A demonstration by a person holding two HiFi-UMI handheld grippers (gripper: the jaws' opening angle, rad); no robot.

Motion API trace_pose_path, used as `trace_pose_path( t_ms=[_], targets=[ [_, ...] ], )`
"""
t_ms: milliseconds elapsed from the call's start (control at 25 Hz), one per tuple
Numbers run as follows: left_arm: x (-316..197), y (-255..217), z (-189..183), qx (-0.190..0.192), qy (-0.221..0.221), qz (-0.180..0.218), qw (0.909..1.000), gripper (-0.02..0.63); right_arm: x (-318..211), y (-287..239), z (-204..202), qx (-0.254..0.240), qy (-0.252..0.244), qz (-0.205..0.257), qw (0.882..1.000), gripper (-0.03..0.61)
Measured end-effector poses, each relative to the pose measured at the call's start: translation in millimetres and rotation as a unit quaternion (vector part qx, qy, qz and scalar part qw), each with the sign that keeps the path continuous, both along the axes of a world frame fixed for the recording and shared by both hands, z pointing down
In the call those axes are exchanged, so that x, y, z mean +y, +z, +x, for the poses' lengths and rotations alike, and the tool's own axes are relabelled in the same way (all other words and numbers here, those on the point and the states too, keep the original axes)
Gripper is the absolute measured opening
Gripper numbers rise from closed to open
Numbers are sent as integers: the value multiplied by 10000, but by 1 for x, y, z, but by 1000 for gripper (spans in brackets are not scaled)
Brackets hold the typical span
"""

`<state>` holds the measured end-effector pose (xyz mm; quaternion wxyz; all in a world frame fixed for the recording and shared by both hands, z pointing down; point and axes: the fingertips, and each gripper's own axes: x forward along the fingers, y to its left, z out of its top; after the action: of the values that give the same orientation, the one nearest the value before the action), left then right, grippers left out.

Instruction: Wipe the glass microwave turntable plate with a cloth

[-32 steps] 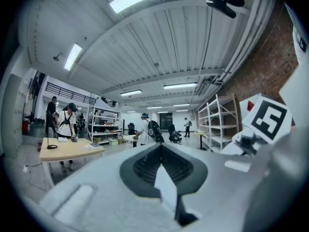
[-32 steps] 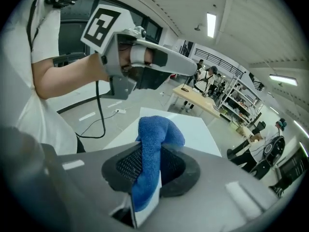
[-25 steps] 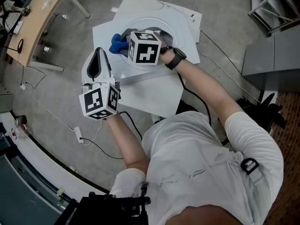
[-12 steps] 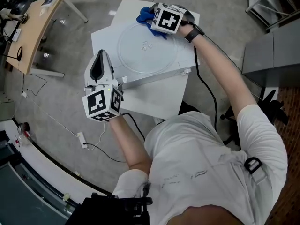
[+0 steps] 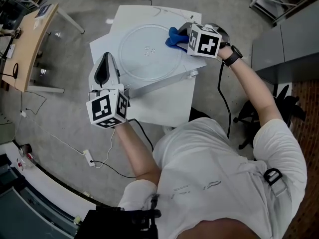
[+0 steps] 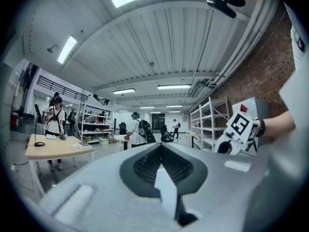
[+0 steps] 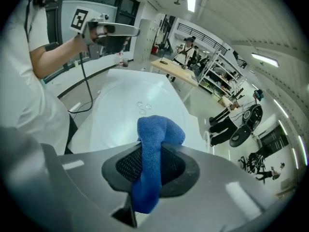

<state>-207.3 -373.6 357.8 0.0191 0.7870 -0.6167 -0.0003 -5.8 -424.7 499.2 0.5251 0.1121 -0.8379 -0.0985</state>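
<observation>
**A:** Wiping now: R gripper (image 7: 153, 154) jaws clamped on the blue cloth (image 7: 155, 129), wad poking out past the tips.

**B:** And the glass plate (image 5: 142, 63)?

**A:** Flat on the white table (image 5: 164, 101), toward the far end. Cloth's at its far-right rim, touching or just above, can't tell.

**B:** Tip for the stroke?

**A:** I'd press the wad flat and sweep in arcs, rim to centre. Light pressure so the plate doesn't skid.

**B:** L gripper (image 6: 161, 149)?

**A:** Jaws pressed together, nothing in them. It's off the plate's near-left side, not touching it.
</observation>
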Motion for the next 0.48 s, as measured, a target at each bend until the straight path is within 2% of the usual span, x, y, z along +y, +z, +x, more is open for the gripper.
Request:
trace_pose_path(
  t_ms=[240,480],
  targets=[
    [5,1,-11,46,-117,2,9999,3,76,-2,-37,94,-1007,-308,9944,72],
    [10,2,-19,25,-322,-31,9995,3,102,-3,-104,16,-1876,-311,9818,72]
  ],
)
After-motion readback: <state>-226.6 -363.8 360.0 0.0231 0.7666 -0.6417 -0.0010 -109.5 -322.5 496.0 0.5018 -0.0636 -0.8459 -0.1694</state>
